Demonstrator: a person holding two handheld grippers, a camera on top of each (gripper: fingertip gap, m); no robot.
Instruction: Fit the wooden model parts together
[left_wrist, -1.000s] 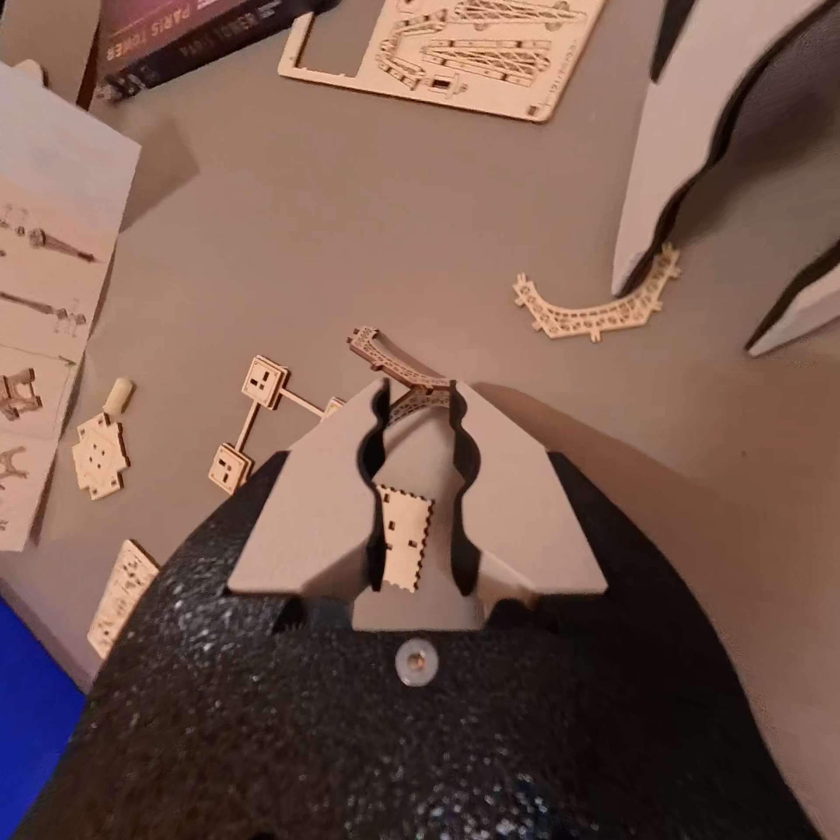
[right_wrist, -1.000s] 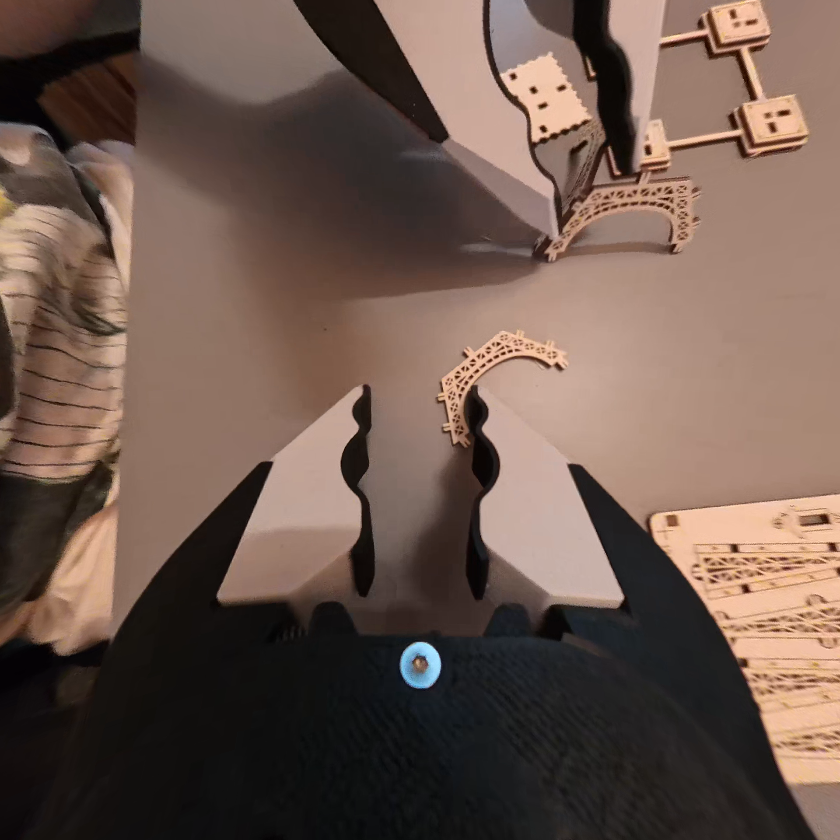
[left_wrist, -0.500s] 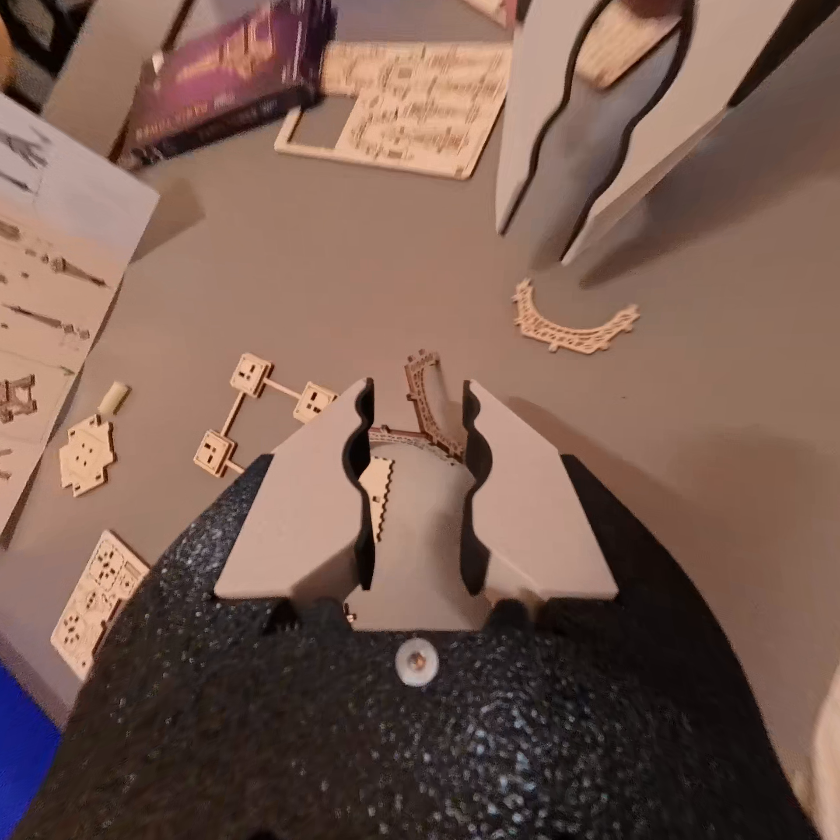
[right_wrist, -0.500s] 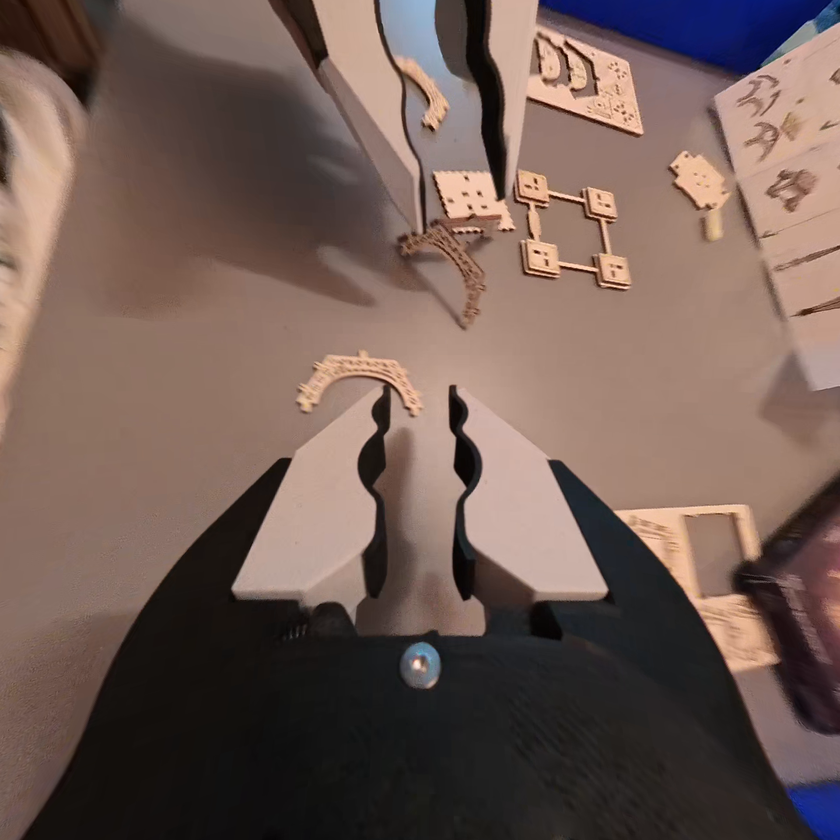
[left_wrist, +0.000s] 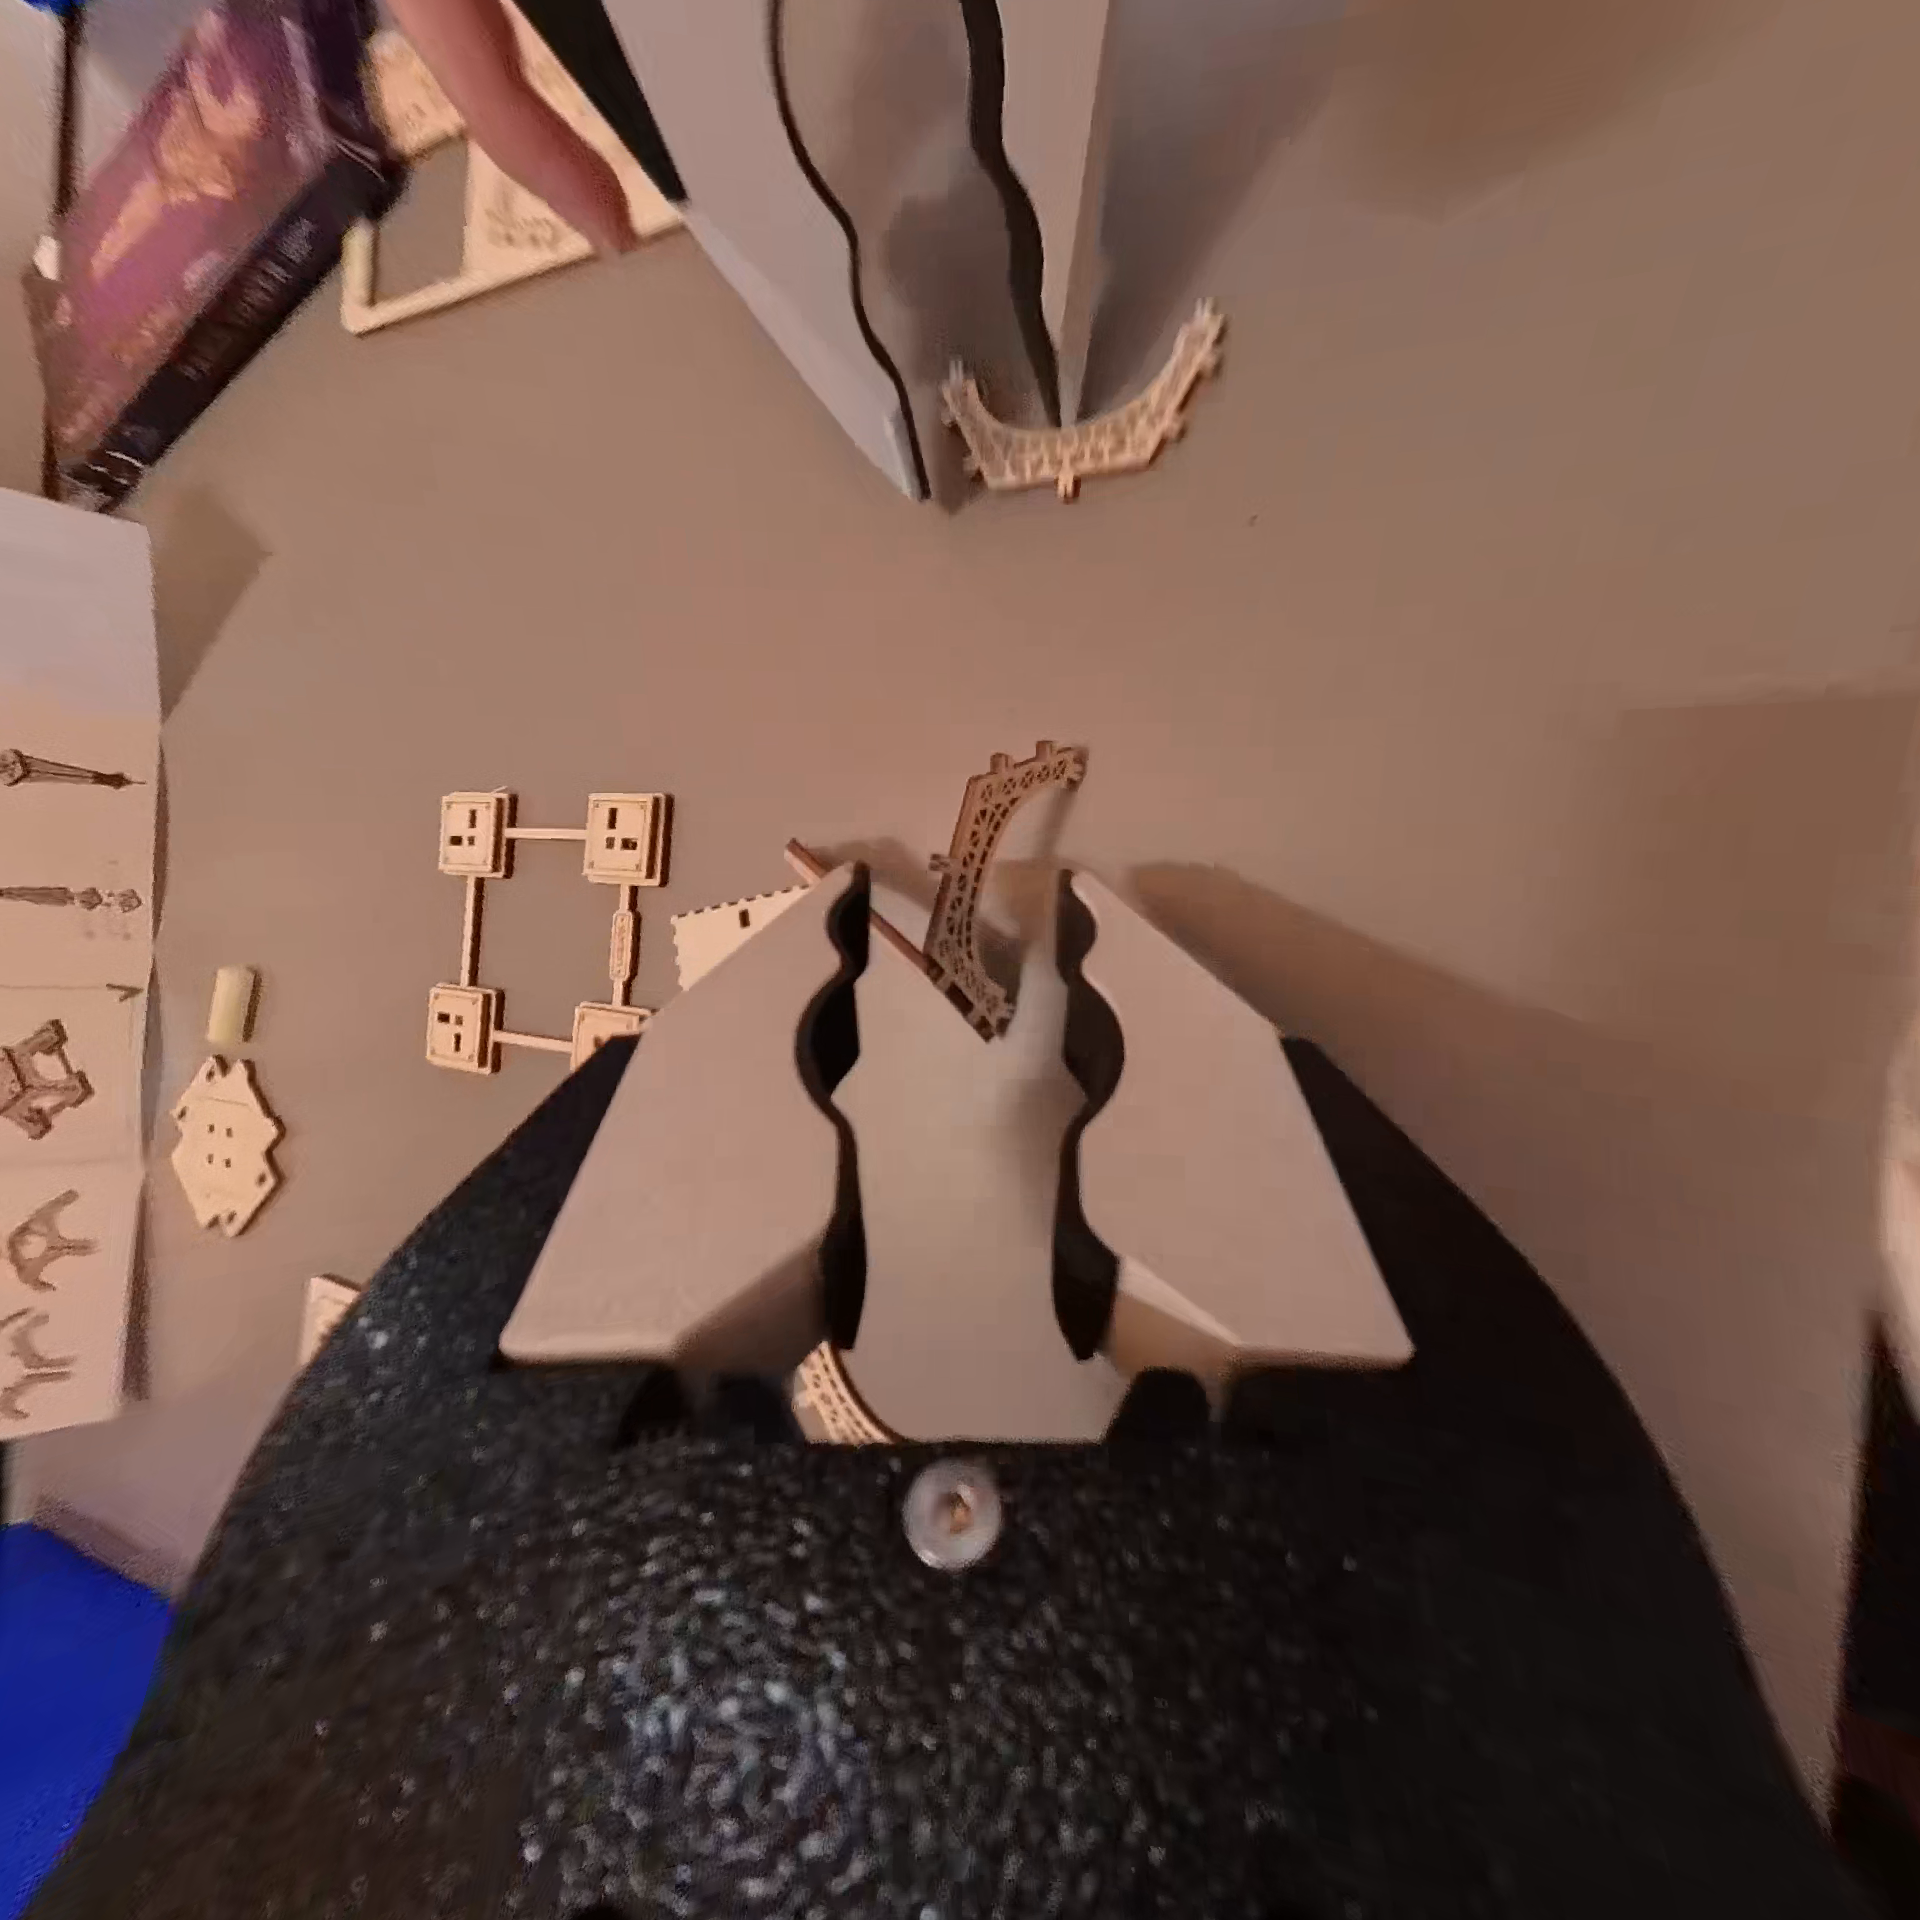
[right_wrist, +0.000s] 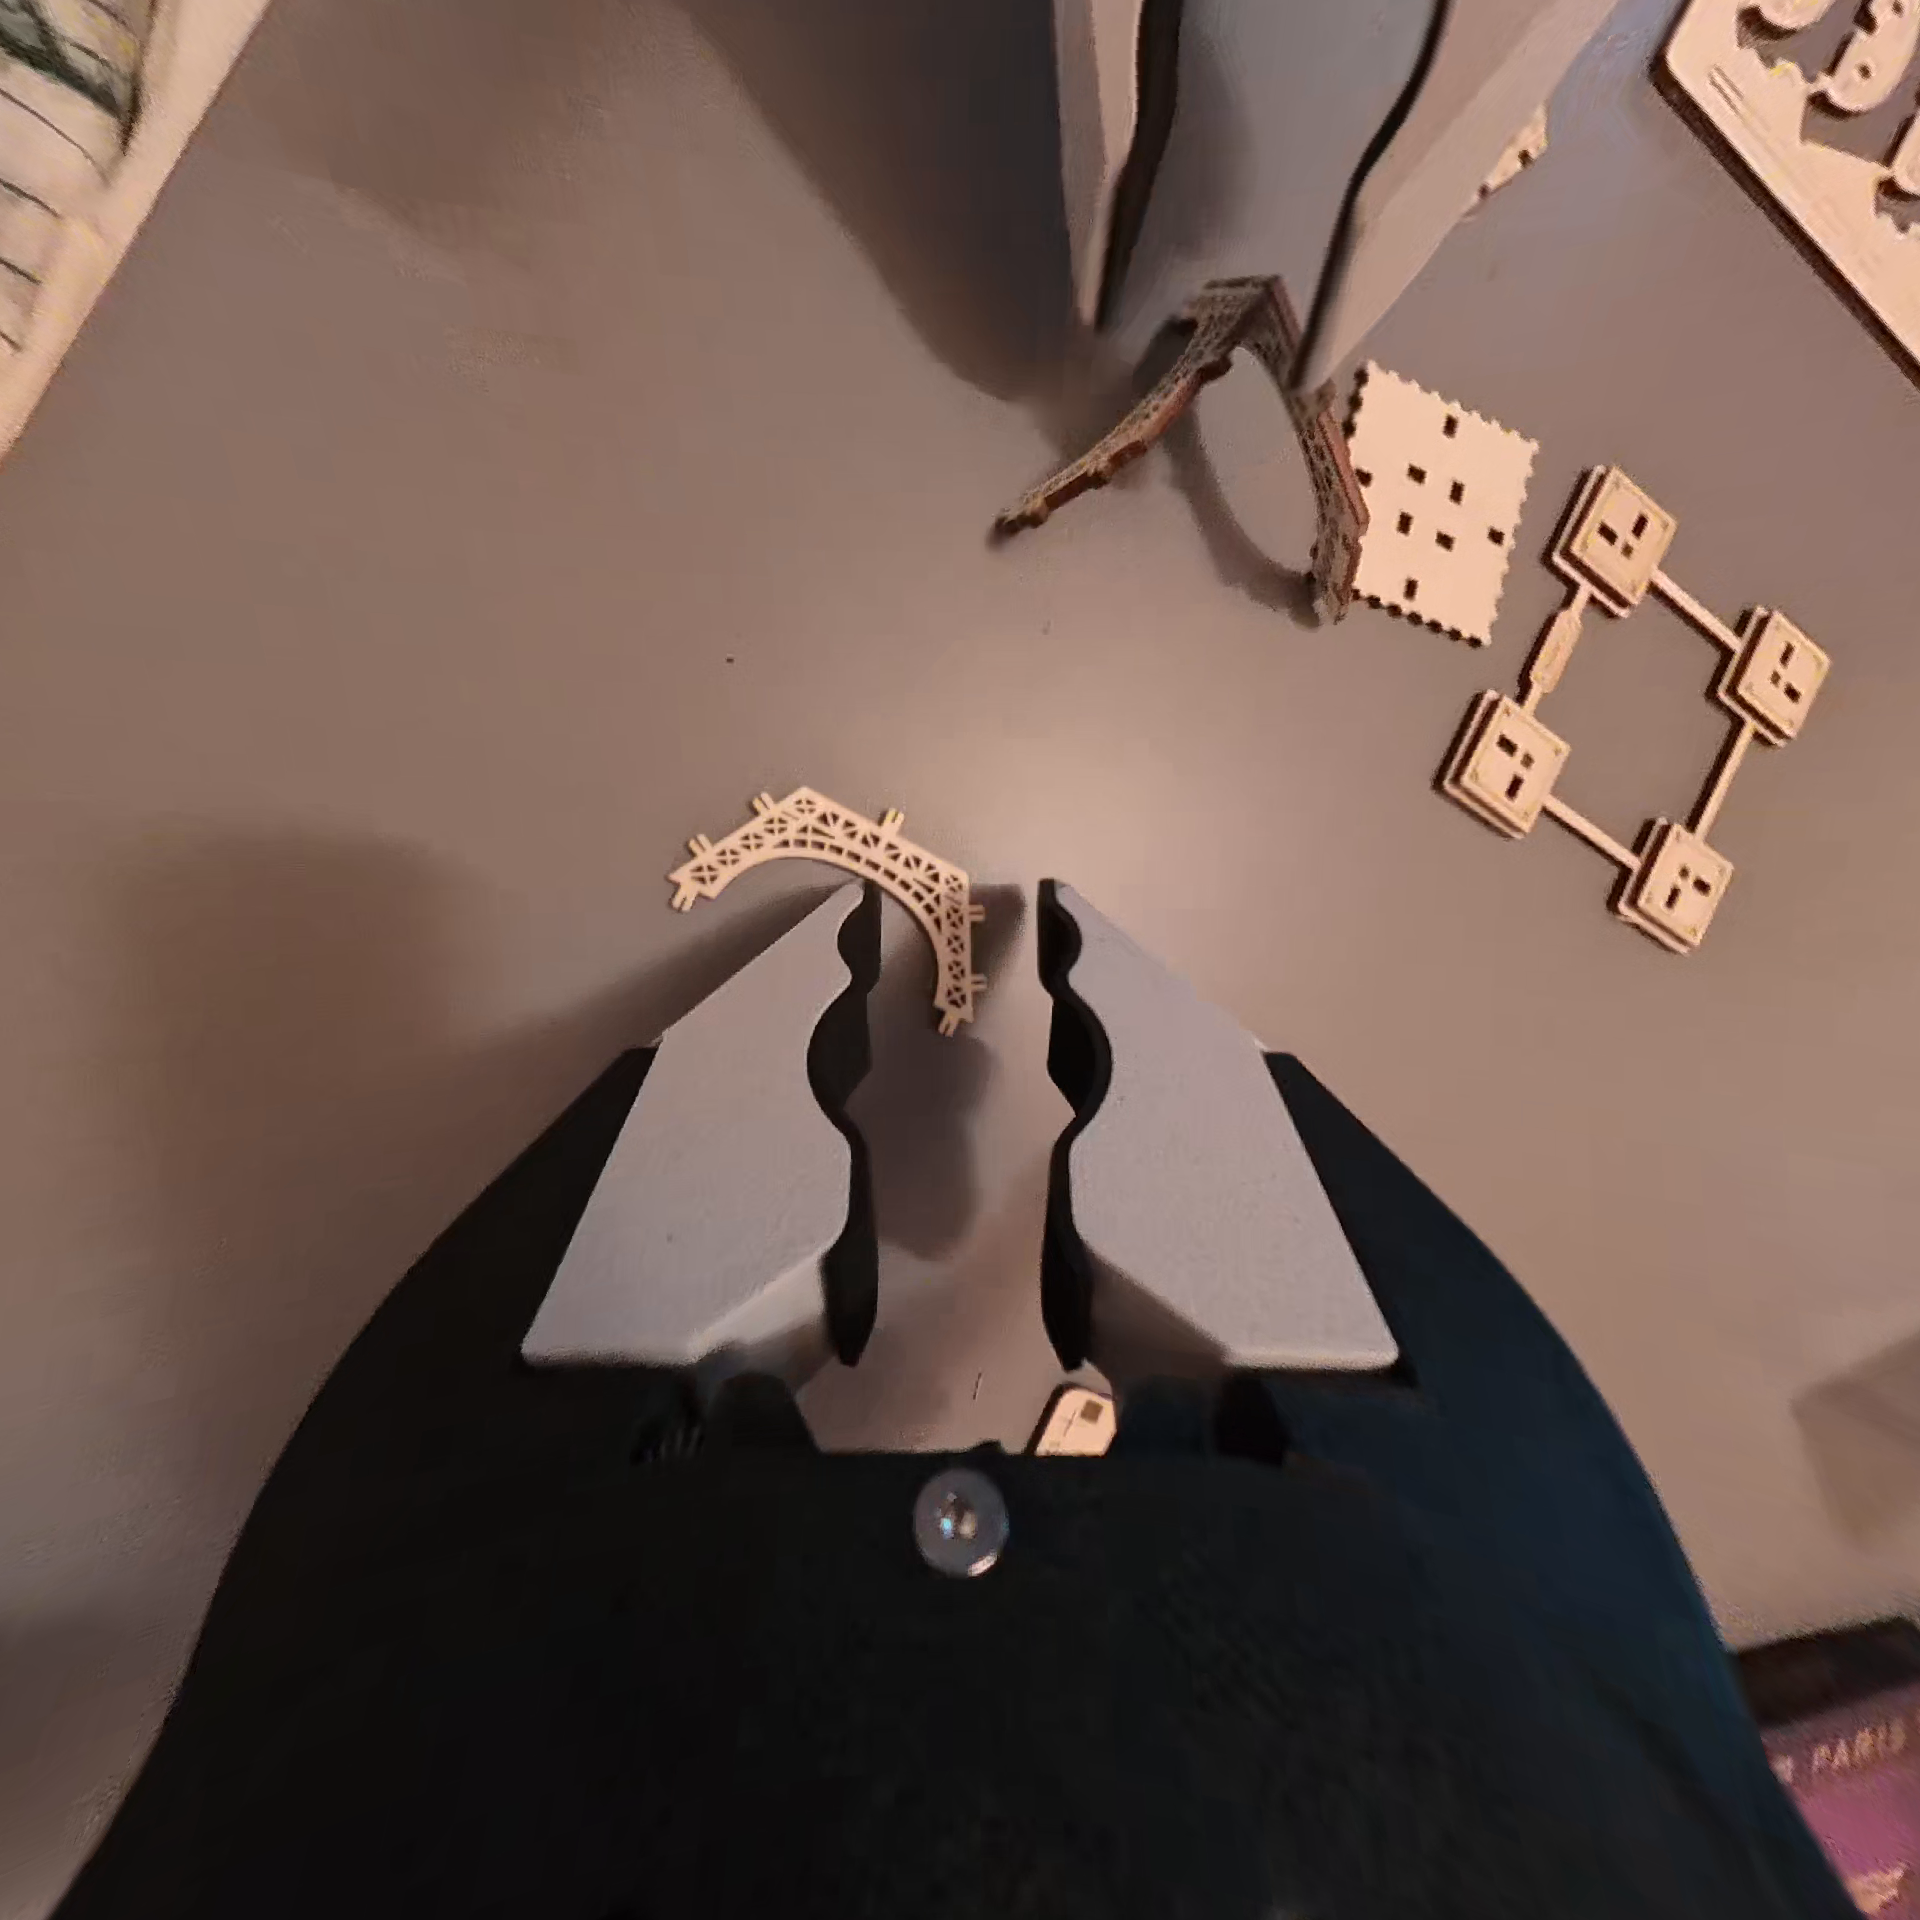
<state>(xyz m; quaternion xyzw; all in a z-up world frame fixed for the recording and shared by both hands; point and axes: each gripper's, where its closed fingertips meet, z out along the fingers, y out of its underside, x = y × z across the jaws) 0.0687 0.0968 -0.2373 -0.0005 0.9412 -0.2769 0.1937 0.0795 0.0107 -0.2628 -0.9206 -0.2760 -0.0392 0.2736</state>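
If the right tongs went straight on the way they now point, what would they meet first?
Most likely the flat lattice arch lying on the grey table. The right tongs are open, with one end of it already between the tips. Depth is hard to judge.

I see left gripper (left_wrist: 961, 883) tilted down, fingers (left_wrist: 727, 1122) parted, nothing clamped | right gripper (right_wrist: 956, 894) angled down likewise, fingers (right_wrist: 1195, 1143) spread, empty | each faces the other, tips low, no contact between them
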